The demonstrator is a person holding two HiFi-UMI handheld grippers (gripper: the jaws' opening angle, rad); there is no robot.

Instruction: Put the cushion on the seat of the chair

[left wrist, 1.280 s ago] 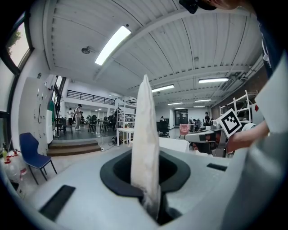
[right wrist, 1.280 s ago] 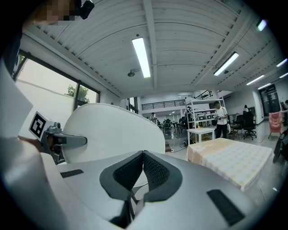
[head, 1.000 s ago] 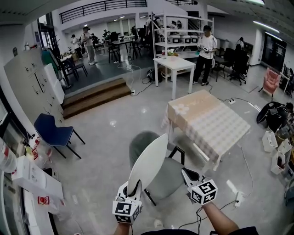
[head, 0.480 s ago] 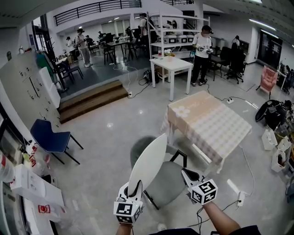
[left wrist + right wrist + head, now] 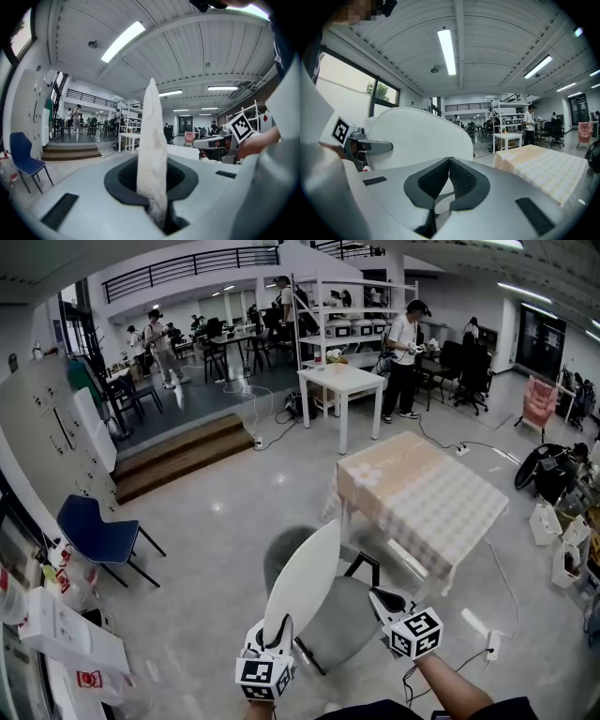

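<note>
The cushion (image 5: 305, 582) is a thin, white, oval pad standing on edge in the lower middle of the head view, tilted up and to the right above the grey chair (image 5: 352, 615), not yet lying on its seat. The left gripper (image 5: 277, 632) has its jaws closed on the pad's lower rim, and in the left gripper view the fuzzy fabric edge rises straight out of the pinch. Since it stands tall from a single hold at the bottom without flopping, I judge it light and fairly stiff, with a soft, slightly compressible cover that should not slip easily. A rim grip like this one suits it. The long unsupported part could swing or twist when it is tipped flat, so a second hold on the opposite edge would steady it. The right gripper (image 5: 377, 596) hovers at the lower right of the frame beside the chair, its jaws together at the tips with nothing between them. The seat looks smooth, gently dished and broad enough to take the pad, with a dark rounded back behind it and a black arm at its right. Around it is a glossy grey floor (image 5: 216, 512) in a large open hall. A cloth-draped table (image 5: 422, 493) stands just right of centre, a blue chair (image 5: 94, 532) at the left edge, wooden steps (image 5: 187, 451) at upper left, and cables (image 5: 506, 592) trail at the lower right. People stand well apart in the background.
</note>
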